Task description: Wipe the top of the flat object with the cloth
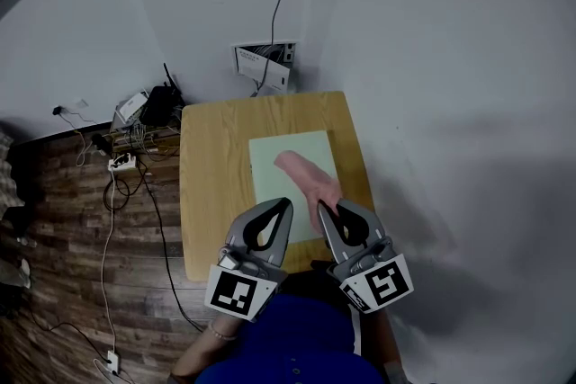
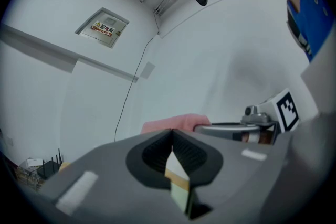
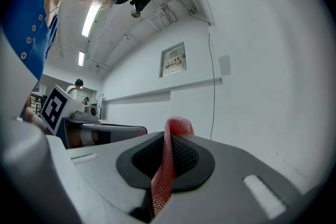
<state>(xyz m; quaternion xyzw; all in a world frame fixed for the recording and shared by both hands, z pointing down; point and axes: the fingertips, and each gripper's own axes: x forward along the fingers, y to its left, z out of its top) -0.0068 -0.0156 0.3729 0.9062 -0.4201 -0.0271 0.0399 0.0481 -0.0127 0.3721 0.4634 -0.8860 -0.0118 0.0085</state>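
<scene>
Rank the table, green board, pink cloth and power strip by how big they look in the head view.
1. table
2. green board
3. pink cloth, clearly smaller than the board, though it is held nearer the camera and may look bigger than it is
4. power strip, on the floor and farther away, smallest by far

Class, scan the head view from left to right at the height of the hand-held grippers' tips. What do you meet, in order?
wood floor → wooden table → left hand-held gripper → right hand-held gripper → white wall. Left out because they overlap the grippers: pink cloth, green flat object.
</scene>
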